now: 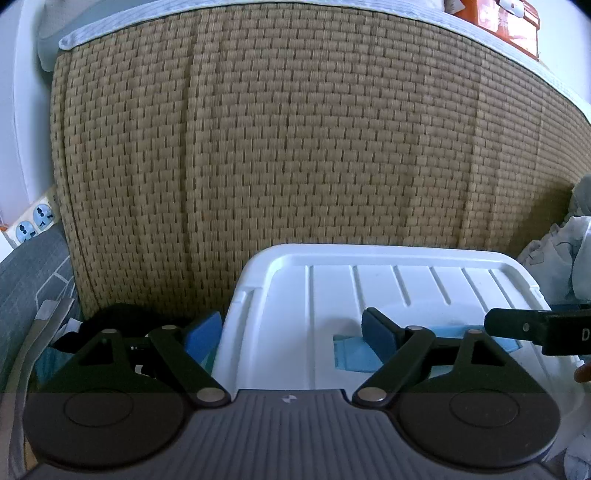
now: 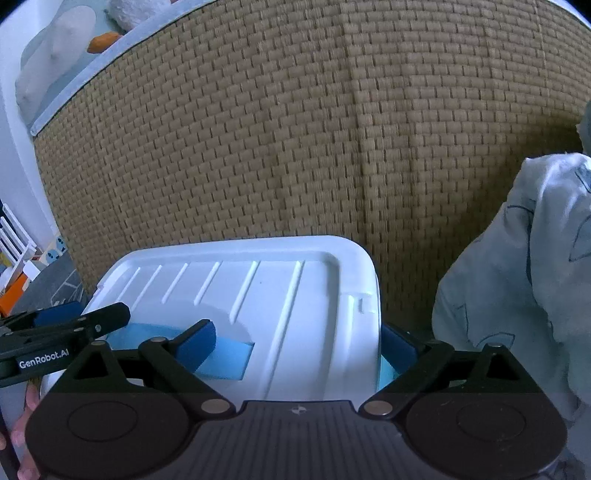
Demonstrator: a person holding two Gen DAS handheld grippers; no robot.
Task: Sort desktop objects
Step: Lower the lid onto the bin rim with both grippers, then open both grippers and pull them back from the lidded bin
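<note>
A white ribbed plastic lid (image 1: 388, 280) (image 2: 258, 280) lies flat in front of both grippers, over a blue container (image 2: 388, 373). A handle cutout (image 1: 351, 354) (image 2: 229, 362) in the lid shows blue below. My left gripper (image 1: 291, 321) straddles the lid's left end, one pad outside the edge and one over the cutout, with a gap at the cutout side. My right gripper (image 2: 299, 334) straddles the right end the same way. Each gripper's finger shows in the other's view. Neither pair of pads visibly presses the lid.
A tall woven straw mat (image 1: 295, 147) stands close behind the lid. Crumpled pale cloth (image 2: 517, 266) lies to the right. At the left are a power strip (image 1: 35, 221), a grey floor mat (image 1: 29, 273) and a dark object (image 1: 118, 317). An orange box (image 1: 509, 22) sits up high.
</note>
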